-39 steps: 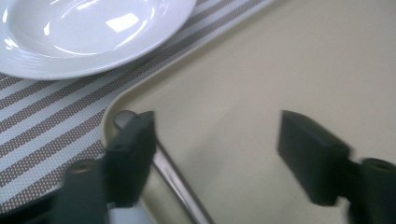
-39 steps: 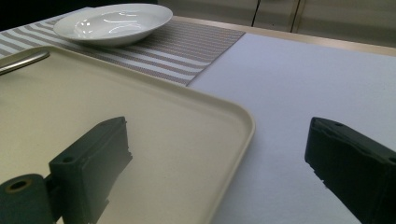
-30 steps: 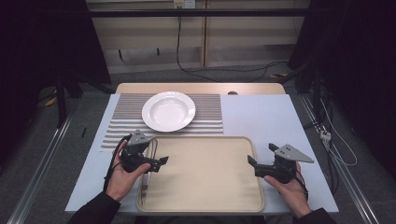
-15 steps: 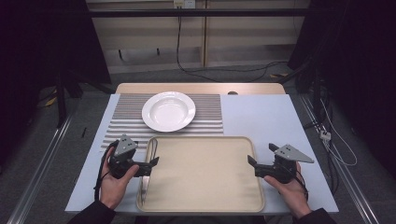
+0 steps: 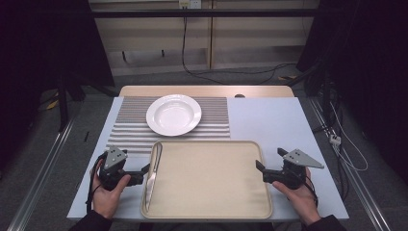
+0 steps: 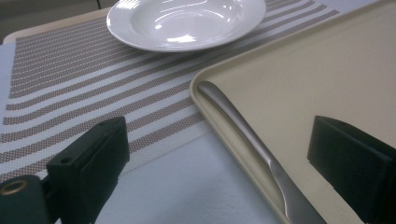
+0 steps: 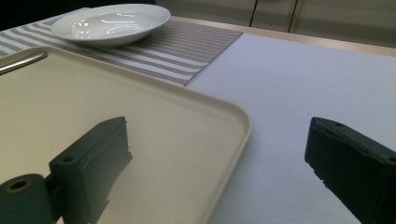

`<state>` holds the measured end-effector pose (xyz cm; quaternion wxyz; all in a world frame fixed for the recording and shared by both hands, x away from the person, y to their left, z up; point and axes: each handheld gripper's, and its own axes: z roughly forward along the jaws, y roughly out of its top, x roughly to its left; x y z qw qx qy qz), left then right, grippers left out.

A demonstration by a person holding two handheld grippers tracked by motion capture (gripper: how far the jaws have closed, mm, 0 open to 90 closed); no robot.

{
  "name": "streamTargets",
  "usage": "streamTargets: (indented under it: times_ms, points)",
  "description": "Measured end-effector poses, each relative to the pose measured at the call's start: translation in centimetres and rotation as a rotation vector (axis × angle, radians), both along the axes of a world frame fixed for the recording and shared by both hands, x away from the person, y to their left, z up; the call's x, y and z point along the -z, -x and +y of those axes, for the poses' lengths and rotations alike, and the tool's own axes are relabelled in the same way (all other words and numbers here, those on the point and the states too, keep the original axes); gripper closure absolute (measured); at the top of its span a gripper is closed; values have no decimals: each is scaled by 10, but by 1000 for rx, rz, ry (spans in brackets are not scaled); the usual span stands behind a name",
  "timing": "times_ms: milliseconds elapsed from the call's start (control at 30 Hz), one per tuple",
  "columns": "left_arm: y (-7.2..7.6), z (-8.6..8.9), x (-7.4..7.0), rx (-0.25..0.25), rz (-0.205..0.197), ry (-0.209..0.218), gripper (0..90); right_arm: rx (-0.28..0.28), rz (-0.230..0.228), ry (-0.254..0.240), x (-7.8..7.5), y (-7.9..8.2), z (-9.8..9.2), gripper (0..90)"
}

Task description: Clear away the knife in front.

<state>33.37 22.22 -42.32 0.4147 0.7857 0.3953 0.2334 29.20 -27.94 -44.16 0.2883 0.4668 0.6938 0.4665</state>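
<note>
- The tray (image 5: 207,180) lies at the near middle of the tabletop (image 5: 269,120).
- A knife (image 5: 152,173) lies in the tray along its left rim.
- The striped mat (image 5: 130,130) lies just behind the tray; the plate (image 5: 173,114) rests on it.
- The left claw (image 5: 143,172) sits left of the tray, the right claw (image 5: 261,169) at its right rim.

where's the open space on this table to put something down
Most of the tray is bare; a knife lies along its left rim. The white surface right of the striped mat is bare too. The plate fills the mat's middle. The left gripper and right gripper flank the tray.
</note>
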Motion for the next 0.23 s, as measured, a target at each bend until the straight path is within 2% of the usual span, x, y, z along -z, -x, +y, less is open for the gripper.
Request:
streamTargets:
  times_ms: [167,233]
  points:
    - [0,0,2,-6,2,24,54,4,1,1,0,0,-1,65]
    - [0,0,3,-3,9,47,54,4,2,1,0,0,-1,65]
